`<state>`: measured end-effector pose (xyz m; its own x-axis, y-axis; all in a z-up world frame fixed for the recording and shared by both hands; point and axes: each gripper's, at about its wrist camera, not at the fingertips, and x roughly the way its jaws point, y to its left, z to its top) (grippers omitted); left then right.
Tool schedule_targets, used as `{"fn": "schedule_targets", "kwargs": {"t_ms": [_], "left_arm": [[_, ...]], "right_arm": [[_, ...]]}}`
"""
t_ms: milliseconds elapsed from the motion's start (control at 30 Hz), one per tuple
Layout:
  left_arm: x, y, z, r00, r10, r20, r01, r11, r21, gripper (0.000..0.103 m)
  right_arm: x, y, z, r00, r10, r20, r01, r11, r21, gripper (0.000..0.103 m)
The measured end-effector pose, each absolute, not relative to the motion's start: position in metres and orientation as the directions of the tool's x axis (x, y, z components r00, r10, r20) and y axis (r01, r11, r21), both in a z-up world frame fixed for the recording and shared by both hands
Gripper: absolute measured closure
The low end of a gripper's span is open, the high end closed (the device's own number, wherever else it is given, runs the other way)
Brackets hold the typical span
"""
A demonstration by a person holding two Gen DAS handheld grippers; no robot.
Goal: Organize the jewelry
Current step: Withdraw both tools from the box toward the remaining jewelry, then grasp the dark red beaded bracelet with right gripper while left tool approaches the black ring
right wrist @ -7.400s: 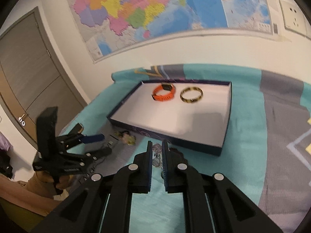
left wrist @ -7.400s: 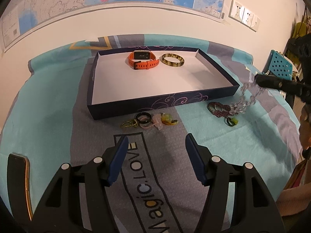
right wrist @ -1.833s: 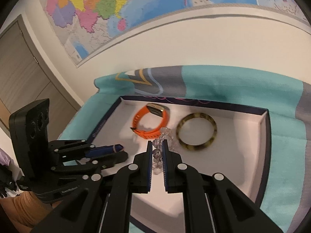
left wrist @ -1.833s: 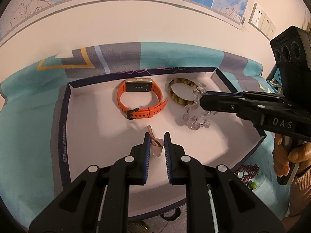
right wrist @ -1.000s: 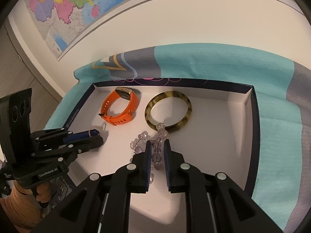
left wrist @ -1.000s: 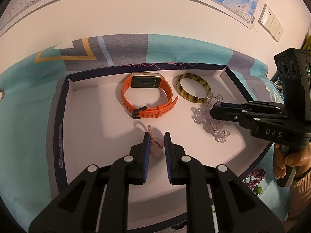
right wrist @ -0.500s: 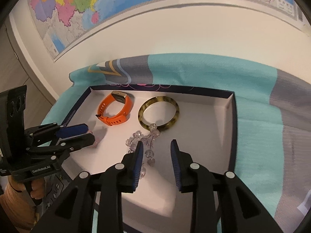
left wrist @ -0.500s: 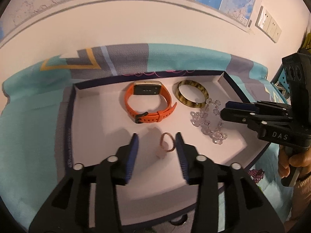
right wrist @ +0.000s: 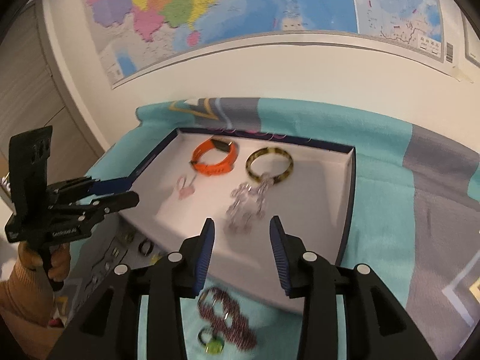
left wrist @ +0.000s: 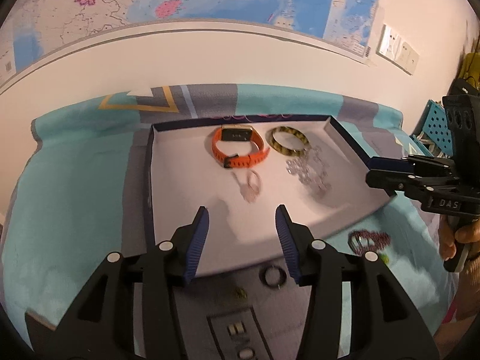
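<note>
A shallow navy box with a white floor (left wrist: 186, 186) (right wrist: 333, 186) holds an orange watch (left wrist: 238, 147) (right wrist: 214, 157), a tortoiseshell bangle (left wrist: 288, 145) (right wrist: 269, 165), a clear bead bracelet (left wrist: 309, 171) (right wrist: 247, 201) and a small pink ring piece (left wrist: 251, 183) (right wrist: 184, 188). My left gripper (left wrist: 242, 234) is open and empty above the box's near edge. My right gripper (right wrist: 241, 246) is open and empty, just short of the clear beads. A dark red beaded piece (left wrist: 368, 240) (right wrist: 226, 312) lies on the cloth in front of the box.
A black ring (left wrist: 272, 275) (right wrist: 146, 246) and a small gold piece (left wrist: 237, 293) lie on the grey cloth near the box front. A green ring (right wrist: 211, 343) sits by the red beads. The wall with a map stands close behind the box.
Both grippers opened, dropping the pink ring piece and the clear bead bracelet in the box, and have pulled back toward the box's near edge.
</note>
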<state>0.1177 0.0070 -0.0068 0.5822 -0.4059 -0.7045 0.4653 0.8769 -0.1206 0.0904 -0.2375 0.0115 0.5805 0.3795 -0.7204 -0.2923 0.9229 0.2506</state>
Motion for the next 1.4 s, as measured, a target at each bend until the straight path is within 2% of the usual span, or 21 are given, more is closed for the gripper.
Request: {"fn": "schedule_targets", "kwargs": {"t_ms": [567, 867, 1100, 1233, 1400], "left_arm": [[0.065, 0.011, -0.020, 0.546, -0.431, -0.719, 0.490, 0.860, -0.143, 0.057], [0.057, 0.012, -0.029, 0.535, -0.431, -0.726, 0.475, 0.865, -0.164, 0.056], [0.055, 0.013, -0.034, 0.525, -0.429, -0.736, 0.470, 0.866, -0.169, 0.055], [0.054, 0.010, -0.035, 0.519, -0.433, -0.737, 0.475, 0.863, -0.172, 0.055], [0.056, 0.006, -0.036, 0.513, -0.437, -0.739, 0.480, 0.859, -0.175, 0.055]], "right_arm": [[0.029, -0.261, -0.029, 0.512, 0.338, -0.789, -0.222, 0.940, 0.259, 0.067], [0.028, -0.243, -0.034, 0.515, 0.328, -0.792, -0.260, 0.940, 0.221, 0.068], [0.030, -0.231, -0.035, 0.521, 0.296, -0.801, -0.282, 0.945, 0.165, 0.076], [0.030, -0.227, -0.035, 0.516, 0.300, -0.802, -0.300, 0.941, 0.159, 0.091], [0.032, -0.230, -0.033, 0.511, 0.355, -0.783, -0.296, 0.928, 0.228, 0.091]]}}
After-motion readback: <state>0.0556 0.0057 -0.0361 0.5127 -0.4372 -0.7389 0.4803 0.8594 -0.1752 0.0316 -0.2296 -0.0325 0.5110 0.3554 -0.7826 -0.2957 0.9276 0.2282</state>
